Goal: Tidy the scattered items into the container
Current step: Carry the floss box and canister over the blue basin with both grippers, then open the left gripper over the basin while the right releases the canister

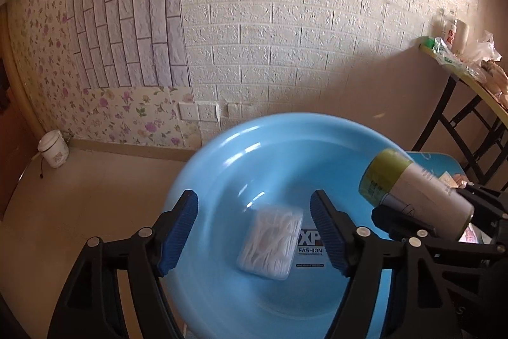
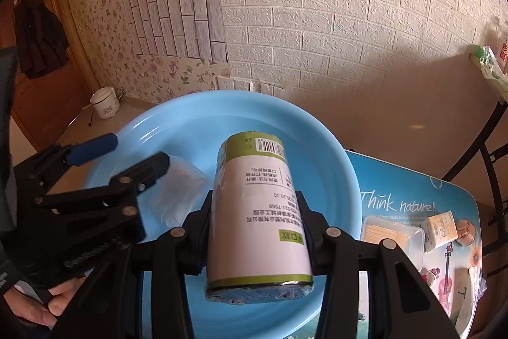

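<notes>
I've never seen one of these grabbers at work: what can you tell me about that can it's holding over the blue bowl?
The can is a cylinder with a white paper label, olive-green bands at both ends, a barcode and printed Chinese text. It is tilted, clamped across its middle by the right gripper, above the blue basin. Nothing else touches it.

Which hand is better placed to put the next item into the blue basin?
The right. The right gripper already holds the can directly above the blue basin, so it only needs to release. The left gripper is open and empty; its clear packet is already inside the basin.
</notes>
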Demonstrator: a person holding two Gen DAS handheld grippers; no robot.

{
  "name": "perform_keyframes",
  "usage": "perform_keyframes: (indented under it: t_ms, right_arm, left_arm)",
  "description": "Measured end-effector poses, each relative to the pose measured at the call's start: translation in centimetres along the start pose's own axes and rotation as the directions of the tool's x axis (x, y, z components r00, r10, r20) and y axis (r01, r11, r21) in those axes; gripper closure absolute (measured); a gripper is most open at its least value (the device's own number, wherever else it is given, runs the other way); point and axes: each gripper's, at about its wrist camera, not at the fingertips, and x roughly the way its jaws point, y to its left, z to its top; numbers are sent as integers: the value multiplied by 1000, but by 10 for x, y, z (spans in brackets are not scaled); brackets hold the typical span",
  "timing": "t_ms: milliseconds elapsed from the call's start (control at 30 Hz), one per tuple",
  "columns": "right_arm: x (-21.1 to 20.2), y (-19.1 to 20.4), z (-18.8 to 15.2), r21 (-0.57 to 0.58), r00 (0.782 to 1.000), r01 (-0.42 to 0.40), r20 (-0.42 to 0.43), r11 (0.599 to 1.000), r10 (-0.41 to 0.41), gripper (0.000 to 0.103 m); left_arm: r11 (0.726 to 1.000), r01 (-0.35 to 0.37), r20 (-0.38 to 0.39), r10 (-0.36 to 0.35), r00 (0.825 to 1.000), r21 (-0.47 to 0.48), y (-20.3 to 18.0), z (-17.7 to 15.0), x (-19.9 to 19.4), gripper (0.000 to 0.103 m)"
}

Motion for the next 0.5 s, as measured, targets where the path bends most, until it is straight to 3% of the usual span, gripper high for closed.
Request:
perform_keyframes:
  t_ms: [67,433,500]
  right_arm:
    - [0,1,-1,0,1000,1,-5,1000,-1,57]
    - [13,3,-3,10,997,-19,-70,1000,19,54]
    - [10,2,-4,6,999,-14,-47,1000,15,35]
  left_arm:
    - [1000,7,19,-6,1000,-15,4,3,-7,24]
    - [995,24,29,-21,999,-102,27,-1,-21,18]
    - [994,21,29,-18,999,-108,29,-2,-23,16]
